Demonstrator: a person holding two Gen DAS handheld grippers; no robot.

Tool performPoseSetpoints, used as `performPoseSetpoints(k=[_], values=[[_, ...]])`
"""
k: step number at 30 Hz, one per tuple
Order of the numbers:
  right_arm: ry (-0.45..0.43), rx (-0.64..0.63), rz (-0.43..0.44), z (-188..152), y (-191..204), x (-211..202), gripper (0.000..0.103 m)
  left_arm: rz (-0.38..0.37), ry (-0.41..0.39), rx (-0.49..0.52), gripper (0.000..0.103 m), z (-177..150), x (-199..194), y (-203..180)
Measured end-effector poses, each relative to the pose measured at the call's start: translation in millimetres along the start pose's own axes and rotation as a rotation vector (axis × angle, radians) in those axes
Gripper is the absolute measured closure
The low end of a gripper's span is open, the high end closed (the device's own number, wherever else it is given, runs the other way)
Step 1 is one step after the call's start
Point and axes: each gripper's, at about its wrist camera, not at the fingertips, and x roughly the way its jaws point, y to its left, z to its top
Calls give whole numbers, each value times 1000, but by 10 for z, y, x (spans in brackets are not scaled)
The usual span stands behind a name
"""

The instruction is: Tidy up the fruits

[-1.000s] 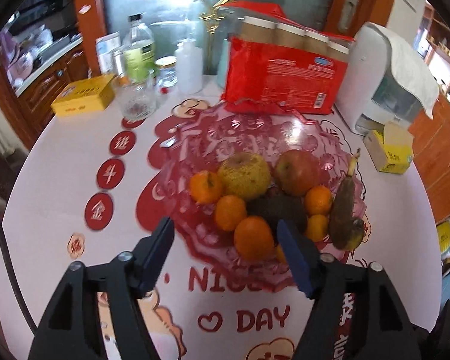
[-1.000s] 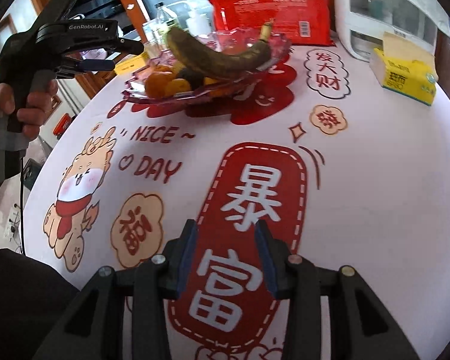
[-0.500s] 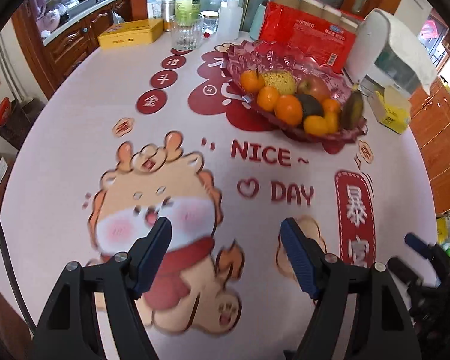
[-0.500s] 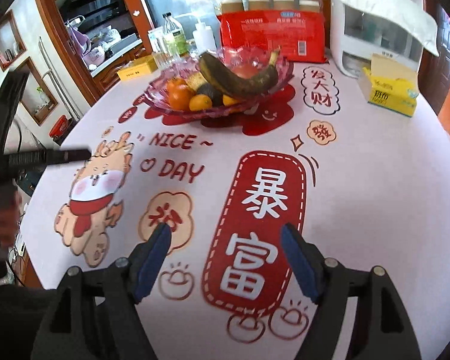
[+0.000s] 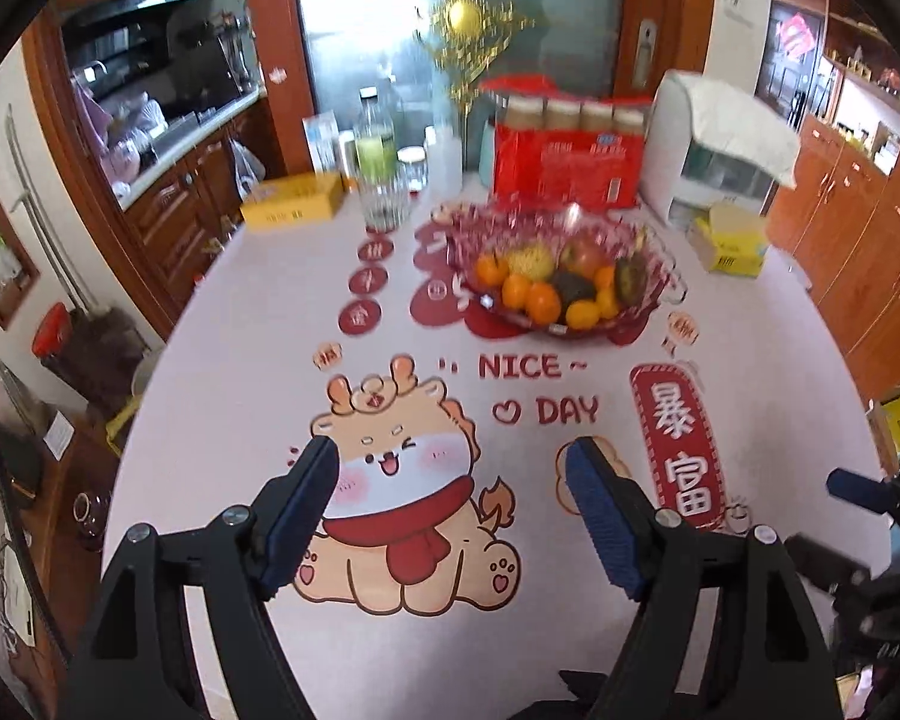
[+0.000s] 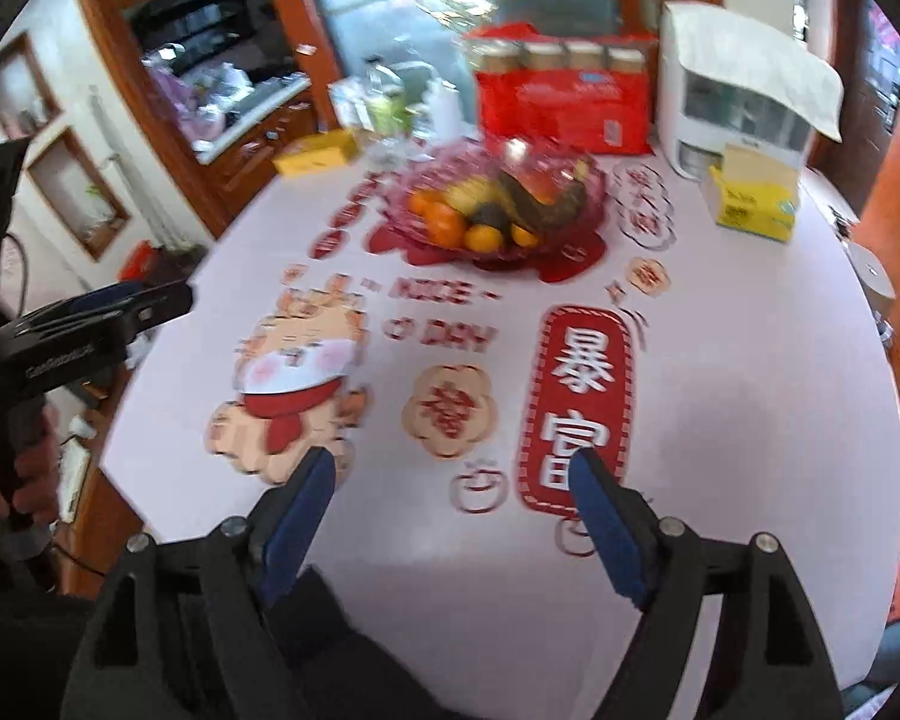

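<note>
Sitting toward the far side of the bench (image 5: 222, 372), a pink glass bowl (image 5: 660, 294) held the fruit: several oranges (image 5: 543, 303), a yellow knobbly fruit (image 5: 531, 260), a reddish apple (image 5: 582, 254), a dark avocado (image 5: 572, 287) and a blackened banana (image 5: 630, 279) lying against the bowl's right rim. A printed cloth with a cartoon dragon (image 5: 408, 498) and the words "NICE DAY" covered the bench.

Both tools hung above the near edge, well apart from the bowl. The left gripper (image 5: 450, 516) had its blue-padded fingers (image 5: 303, 510) spread wide with nothing between them, having just been opening. The right gripper (image 6: 450, 522) likewise stood wide and empty, its fingers (image 6: 603, 528) having just parted.

Behind the bowl stood a red pack of jars (image 5: 564, 162), a white appliance (image 5: 714, 168) under a cloth, a yellow tissue box (image 5: 729, 240), a yellow tin (image 5: 294, 204), a glass (image 5: 384, 204) and a bottle (image 5: 375, 144). Nothing lay between the grippers and the bowl. In the blurred right wrist view a hand (image 6: 24, 480) gripped the left tool's handle.
</note>
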Motion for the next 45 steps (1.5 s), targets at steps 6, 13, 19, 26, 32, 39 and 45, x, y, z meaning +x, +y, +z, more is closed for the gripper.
performPoseSetpoints(k=[6, 13, 19, 26, 32, 39, 45], values=[[13, 53, 34, -55, 169, -243, 22, -2, -50, -28, 22, -74, -357, -101], [69, 235, 99, -227, 90, -91, 22, -31, -8, -31, 22, -301, -351, -203], [-20, 167, 1, -190, 214, -224, 22, 10, -15, -64, 22, -398, -328, -197], [-50, 111, -37, -136, 270, -261, 13, 56, -67, -66, 3, -372, -387, -230], [-73, 121, -40, -120, 245, -263, 0, 99, -78, -54, 0, -347, -369, -267], [-78, 132, -39, -157, 218, -267, 0, 98, -67, -57, 0, -379, -361, -279], [-69, 123, -24, -173, 209, -251, 0, 90, -66, -71, 0, -438, -388, -289]])
